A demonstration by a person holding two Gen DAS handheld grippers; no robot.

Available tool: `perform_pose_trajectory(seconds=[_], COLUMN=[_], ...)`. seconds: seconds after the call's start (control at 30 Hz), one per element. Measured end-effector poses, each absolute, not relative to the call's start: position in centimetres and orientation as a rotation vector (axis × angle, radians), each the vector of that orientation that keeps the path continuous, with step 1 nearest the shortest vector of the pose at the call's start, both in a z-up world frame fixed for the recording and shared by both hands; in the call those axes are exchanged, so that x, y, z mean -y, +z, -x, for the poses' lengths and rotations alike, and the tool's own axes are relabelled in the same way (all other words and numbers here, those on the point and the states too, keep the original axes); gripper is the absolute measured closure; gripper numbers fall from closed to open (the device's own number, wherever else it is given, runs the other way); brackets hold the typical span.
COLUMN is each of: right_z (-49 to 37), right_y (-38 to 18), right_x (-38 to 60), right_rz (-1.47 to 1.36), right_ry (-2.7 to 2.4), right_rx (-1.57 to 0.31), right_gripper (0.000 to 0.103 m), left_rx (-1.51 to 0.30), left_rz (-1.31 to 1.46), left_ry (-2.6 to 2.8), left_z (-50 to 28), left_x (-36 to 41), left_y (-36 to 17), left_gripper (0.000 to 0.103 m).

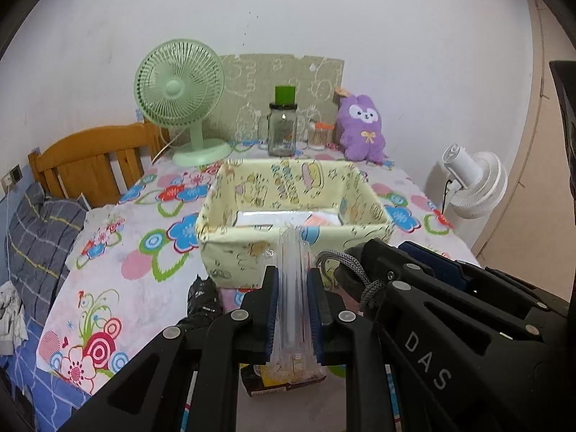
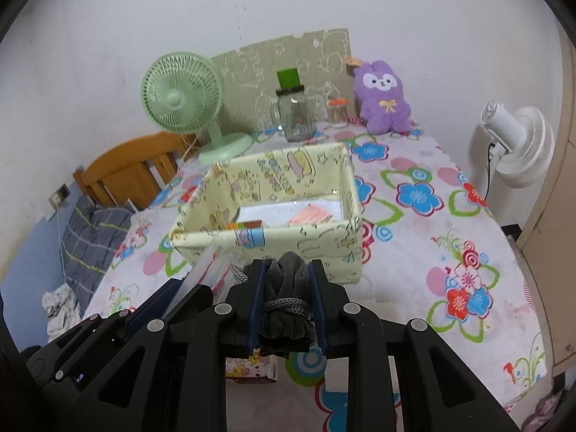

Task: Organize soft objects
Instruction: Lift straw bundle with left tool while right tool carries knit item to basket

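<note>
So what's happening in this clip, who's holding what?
A person is working over a table with a flowered cloth, a gripper in each hand. The left gripper is shut on a clear plastic packet, held upright. The right gripper is shut on a dark grey drawstring pouch. Both are held just short of the near wall of the yellow fabric basket, which already has some flat items at its bottom. Neither item is in the basket yet.

The fabric bin [image 2: 288,248] stands open-topped just ahead; behind it the green fan [image 2: 183,97], glass jar [image 2: 296,117] and purple plush [image 2: 382,98] crowd the wall (flowered tablecloth [image 2: 432,223] bare rightward).
</note>
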State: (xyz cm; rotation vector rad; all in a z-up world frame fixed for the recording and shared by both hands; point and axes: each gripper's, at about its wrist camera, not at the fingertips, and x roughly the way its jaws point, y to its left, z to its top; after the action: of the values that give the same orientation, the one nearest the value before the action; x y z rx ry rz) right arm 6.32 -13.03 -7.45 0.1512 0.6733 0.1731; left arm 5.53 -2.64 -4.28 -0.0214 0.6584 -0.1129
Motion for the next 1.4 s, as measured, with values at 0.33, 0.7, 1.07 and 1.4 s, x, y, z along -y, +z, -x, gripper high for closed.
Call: perform_pose_trajectory(seconds=[0.33, 0.7, 1.07, 1.4], right_z=[-5.2, -4.7, -6.5, -8.9], right_y=[-4.9, -2.5, -1.8, -1.7], right_x=[14.1, 14.4, 13.8, 13.2], right_rz=[-0.163, -0.158, -0.157, -0.151], right_ry=[0.156, 0.155, 0.158, 0.137], right_rx=[-0.631, -0.582, -0.577, -0.581], right_gripper=[0.075, 0.075, 0.075, 0.075], left_rx=[-0.616, -0.573, -0.563, -0.567], left_rz=[0.008, 0.006, 0.020, 0.020], left_ry=[-0.134, -0.146, -0.146, -0.160], left_z=[-4.8, -4.8, -6.5, -9.0], left_x=[3.6, 3.8, 3.3, 2.7], left_y=[-1.9, 0.1, 0.5, 0.4], left_gripper=[0.089, 0.089, 0.089, 0.089])
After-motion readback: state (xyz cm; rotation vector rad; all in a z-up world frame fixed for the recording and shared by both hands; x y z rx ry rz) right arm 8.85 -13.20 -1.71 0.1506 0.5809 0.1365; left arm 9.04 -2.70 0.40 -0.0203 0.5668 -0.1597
